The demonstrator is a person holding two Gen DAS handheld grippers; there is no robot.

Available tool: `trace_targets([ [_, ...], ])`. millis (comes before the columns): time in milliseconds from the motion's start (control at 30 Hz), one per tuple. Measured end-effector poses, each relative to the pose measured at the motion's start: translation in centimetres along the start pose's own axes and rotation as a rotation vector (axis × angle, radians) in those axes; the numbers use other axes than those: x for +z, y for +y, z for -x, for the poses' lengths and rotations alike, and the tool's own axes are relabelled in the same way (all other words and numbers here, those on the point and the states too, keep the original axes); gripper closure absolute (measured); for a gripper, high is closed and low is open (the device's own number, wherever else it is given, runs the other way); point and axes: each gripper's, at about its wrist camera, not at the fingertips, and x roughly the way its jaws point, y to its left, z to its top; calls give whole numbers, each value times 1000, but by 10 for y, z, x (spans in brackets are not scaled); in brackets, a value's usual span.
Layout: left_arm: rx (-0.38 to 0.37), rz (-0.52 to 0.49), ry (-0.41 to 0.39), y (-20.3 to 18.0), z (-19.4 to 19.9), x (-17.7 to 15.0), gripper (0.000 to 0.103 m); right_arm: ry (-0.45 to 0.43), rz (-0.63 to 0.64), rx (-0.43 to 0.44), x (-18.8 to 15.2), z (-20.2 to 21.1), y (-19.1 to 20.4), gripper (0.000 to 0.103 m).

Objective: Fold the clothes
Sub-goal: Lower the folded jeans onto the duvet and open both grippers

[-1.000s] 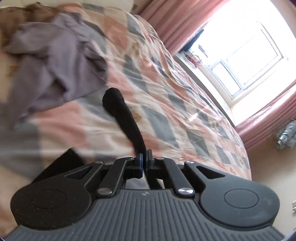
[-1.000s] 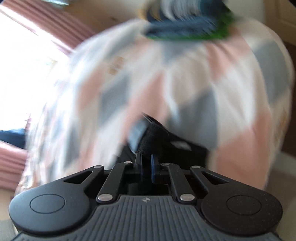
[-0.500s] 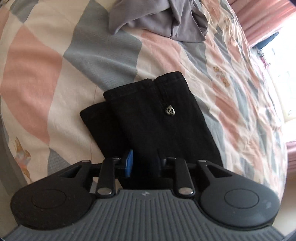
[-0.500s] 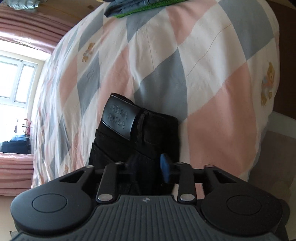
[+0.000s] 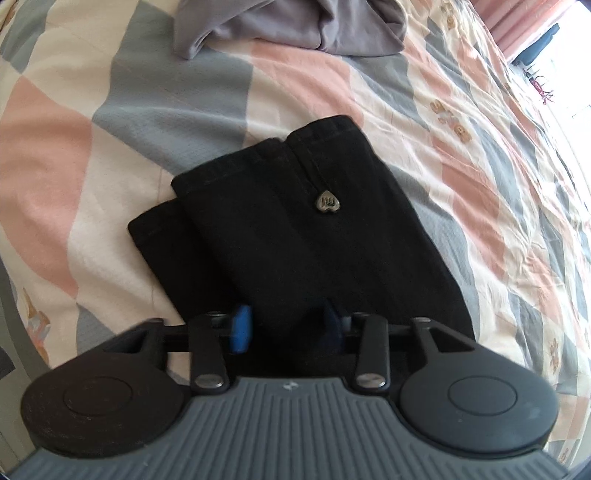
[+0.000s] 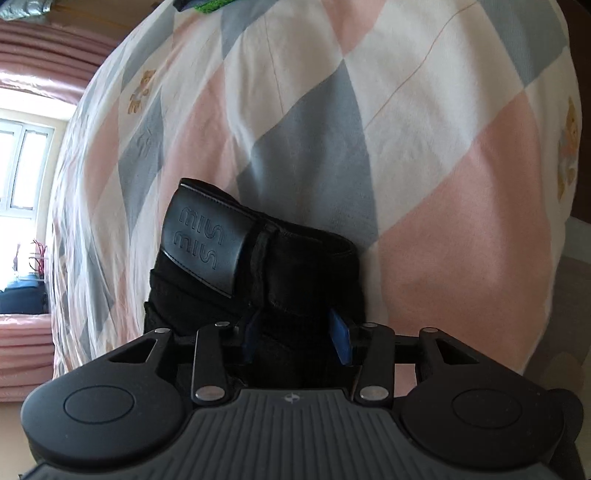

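A: Step? Black jeans (image 5: 295,236) lie folded on the bed (image 5: 461,155), 12 o'clock of both tools.
B: Fold looks done. Left gripper (image 5: 284,326) and right gripper (image 6: 295,334): jaws apart, holding nothing.
A: Next?
B: Probably the grey garment (image 5: 295,26), 12 o'clock; needs a fresh pinch.

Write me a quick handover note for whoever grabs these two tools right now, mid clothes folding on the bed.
Left tool: open, fingers either side of the black jeans at the leg-hem end, gripping nothing.
Right tool: open, at the waistband end beside the leather patch, gripping nothing.
The jeans lie folded on the checked bedspread, legs stacked, a heart charm on top.
Done: the jeans look folded and set down.
Left: a crumpled grey garment lies beyond the jeans, unfolded. A dark and green bundle sits at the far edge in the right view; its state cannot be told.
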Motion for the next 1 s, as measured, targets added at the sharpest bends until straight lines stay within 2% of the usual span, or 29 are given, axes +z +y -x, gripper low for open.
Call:
trace_targets([
  [67,-27,-17,-29,-1,7,1,98,-5,57,-7,0,4,9,88],
  [100,-47,-35,-53,-1,15,1,98,-10,82,-3,1,10,13,93],
  [200,-114,-86,-126,3,43,-5,98,-27,135,41,2,33,21,94],
  [300,-96,-128,-124,15,52,-14,96,-38,166,83,3,54,23,96],
  [333,-68,-134,-101,18,46,-17,95,-36,170,82,3,56,21,96],
  [433,6,-142,-46,24,28,-24,95,-30,174,49,1,51,16,96],
  [500,29,-140,-54,19,22,-25,97,-30,175,30,-3,47,14,96],
  [600,41,-168,-57,14,19,-25,96,-30,176,2,-8,41,11,96],
  [767,43,-153,-57,19,16,-27,96,-32,191,-26,-10,36,11,96],
  [1000,68,-172,-55,16,16,-28,94,-5,219,-138,-12,9,6,95],
])
